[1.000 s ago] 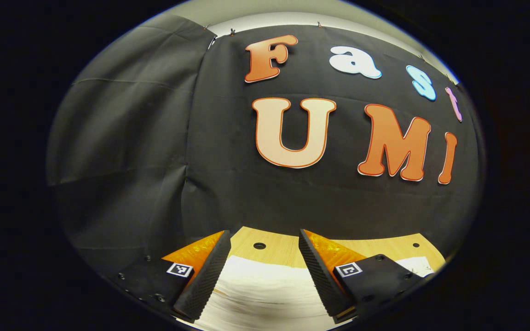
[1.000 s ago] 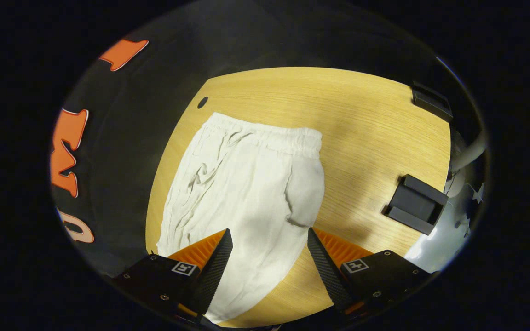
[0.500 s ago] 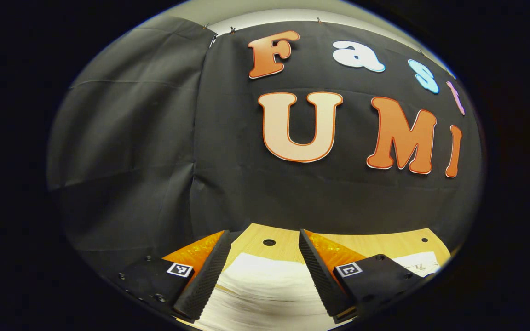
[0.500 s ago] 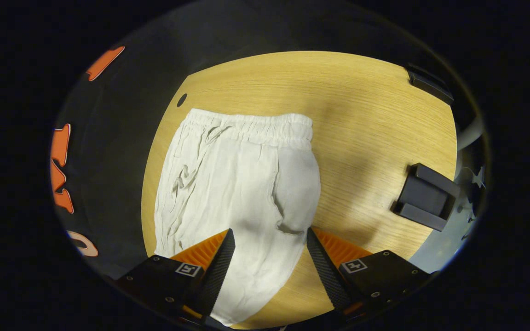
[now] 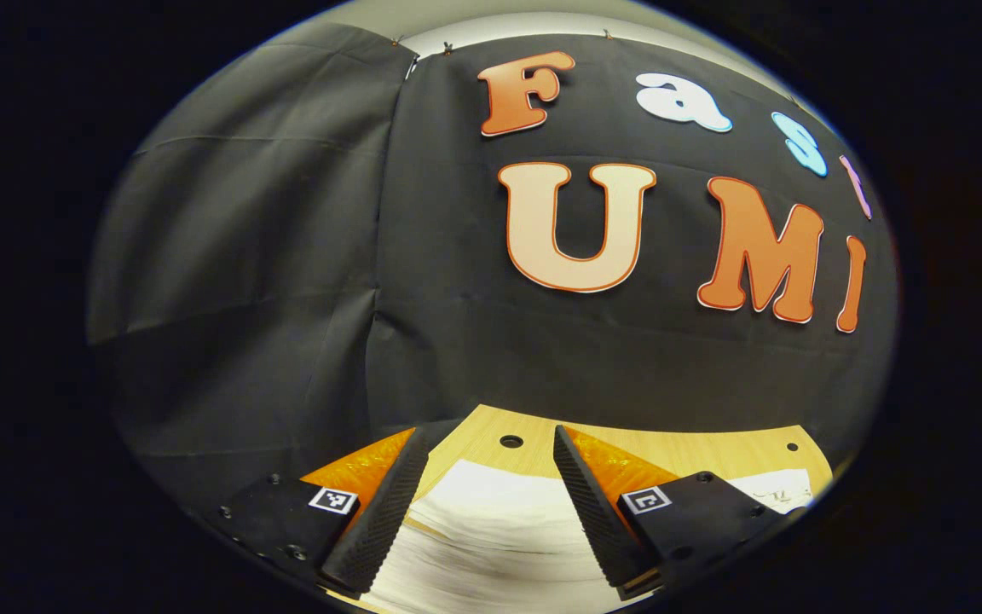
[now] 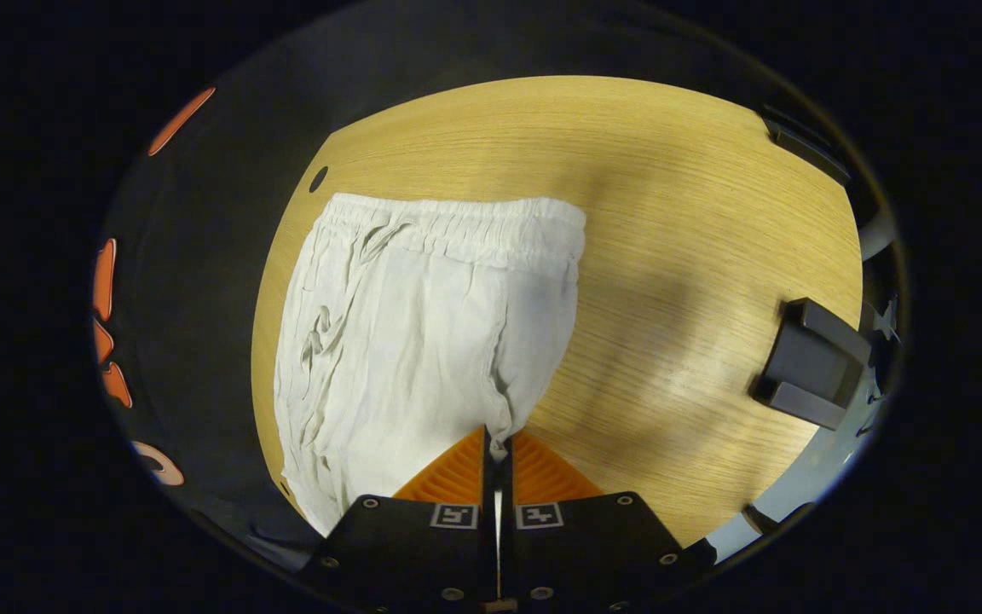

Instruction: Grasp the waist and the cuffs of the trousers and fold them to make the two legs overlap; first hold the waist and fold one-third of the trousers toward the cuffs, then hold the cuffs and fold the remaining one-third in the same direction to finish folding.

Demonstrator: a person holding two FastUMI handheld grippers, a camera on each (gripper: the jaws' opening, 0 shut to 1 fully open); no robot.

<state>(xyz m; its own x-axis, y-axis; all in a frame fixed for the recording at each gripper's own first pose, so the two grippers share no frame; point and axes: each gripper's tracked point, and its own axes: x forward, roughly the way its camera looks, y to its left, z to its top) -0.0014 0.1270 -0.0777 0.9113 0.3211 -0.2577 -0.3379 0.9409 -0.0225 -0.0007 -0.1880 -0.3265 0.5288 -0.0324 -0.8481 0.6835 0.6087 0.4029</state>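
The right claw is pinched tight on the near edge of the white trousers, which lie flat on the counter, waistband far. The left claw hangs agape above cloth, holding nothing. Lift both ends together, evenly. The cuffs are out of sight.

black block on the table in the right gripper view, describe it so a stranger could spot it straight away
Start at the wooden table, where the white trousers lie on the left part. Look across the bare wood to the table's right edge: the black block sits there alone. It is the dark, boxy, hard-edged thing; the trousers are pale, soft and wrinkled.
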